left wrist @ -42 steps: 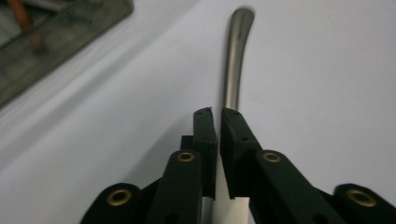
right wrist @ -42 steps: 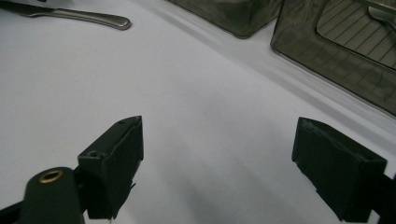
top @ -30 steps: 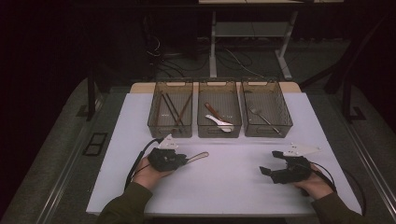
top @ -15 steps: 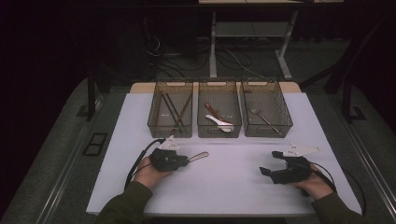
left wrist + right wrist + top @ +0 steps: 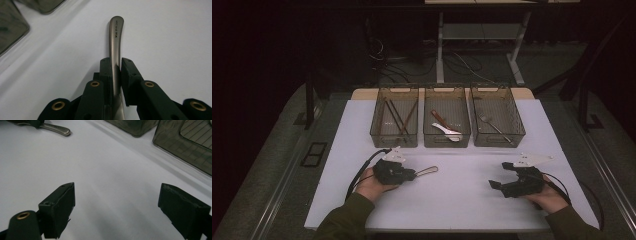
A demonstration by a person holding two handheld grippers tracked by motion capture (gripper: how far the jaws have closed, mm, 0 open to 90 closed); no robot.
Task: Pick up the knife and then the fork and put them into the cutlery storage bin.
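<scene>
Metal cutlery handle [image 5: 115,47] sits clamped between the jaws of the left gripper [image 5: 115,67], its rounded end sticking out ahead of the pads and lying low over the white table [image 5: 462,200]; in the high view the handle [image 5: 426,171] points away from the left gripper [image 5: 411,175] toward the table's middle. Off to that side, well apart, the right gripper [image 5: 497,181] rests on the table with its jaws spread wide and nothing between them [image 5: 115,207]. Beyond both grippers stand three clear bins in a row: the left bin [image 5: 394,120] with chopsticks, the middle bin [image 5: 447,117] with spoons, the right bin [image 5: 497,117] with a fork.
</scene>
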